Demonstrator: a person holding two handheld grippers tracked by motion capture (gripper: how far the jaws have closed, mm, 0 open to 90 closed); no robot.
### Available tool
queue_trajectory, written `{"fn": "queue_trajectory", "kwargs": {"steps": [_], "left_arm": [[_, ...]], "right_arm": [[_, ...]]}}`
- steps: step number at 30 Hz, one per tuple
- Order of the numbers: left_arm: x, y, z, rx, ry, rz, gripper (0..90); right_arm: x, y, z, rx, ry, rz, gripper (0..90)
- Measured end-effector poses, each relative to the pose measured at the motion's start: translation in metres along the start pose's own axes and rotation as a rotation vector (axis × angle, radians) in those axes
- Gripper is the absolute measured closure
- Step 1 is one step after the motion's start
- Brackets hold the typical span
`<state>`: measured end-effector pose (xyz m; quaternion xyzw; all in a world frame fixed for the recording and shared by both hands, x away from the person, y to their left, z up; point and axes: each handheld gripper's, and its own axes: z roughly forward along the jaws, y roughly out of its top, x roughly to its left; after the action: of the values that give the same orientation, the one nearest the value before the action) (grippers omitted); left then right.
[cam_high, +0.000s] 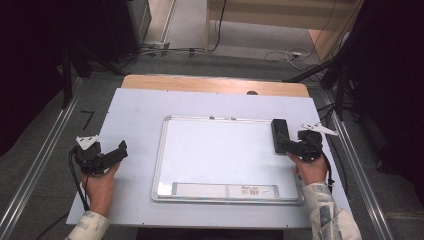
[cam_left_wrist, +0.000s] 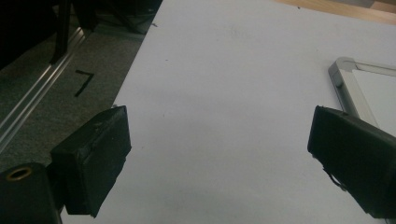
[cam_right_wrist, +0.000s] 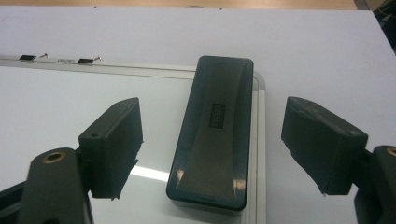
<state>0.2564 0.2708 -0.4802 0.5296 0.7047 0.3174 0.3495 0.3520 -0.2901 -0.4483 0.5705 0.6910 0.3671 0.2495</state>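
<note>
1. A wooden table (cam_high: 215, 84) carries everything; its bare wood shows as a strip along the far edge.
2. A white sheet (cam_high: 135, 107) lies directly on the table and covers it from the left edge to the right edge and down to the near edge.
3. A whiteboard (cam_high: 220, 155) with a silver frame lies flat on the sheet, right of the middle, its long sides parallel to the near edge.
4. A black board eraser (cam_high: 279, 134) lies on the whiteboard's far right corner, over the frame.
</note>
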Motion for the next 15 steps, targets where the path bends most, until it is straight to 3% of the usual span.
{"fn": "queue_trajectory", "kwargs": {"steps": [15], "left_arm": [[0.0,0.0,0.0,0.0,-0.001,0.001,6.5]], "right_arm": [[-0.004,-0.009,-0.012,-0.013,0.002,-0.012,19.1]]}}
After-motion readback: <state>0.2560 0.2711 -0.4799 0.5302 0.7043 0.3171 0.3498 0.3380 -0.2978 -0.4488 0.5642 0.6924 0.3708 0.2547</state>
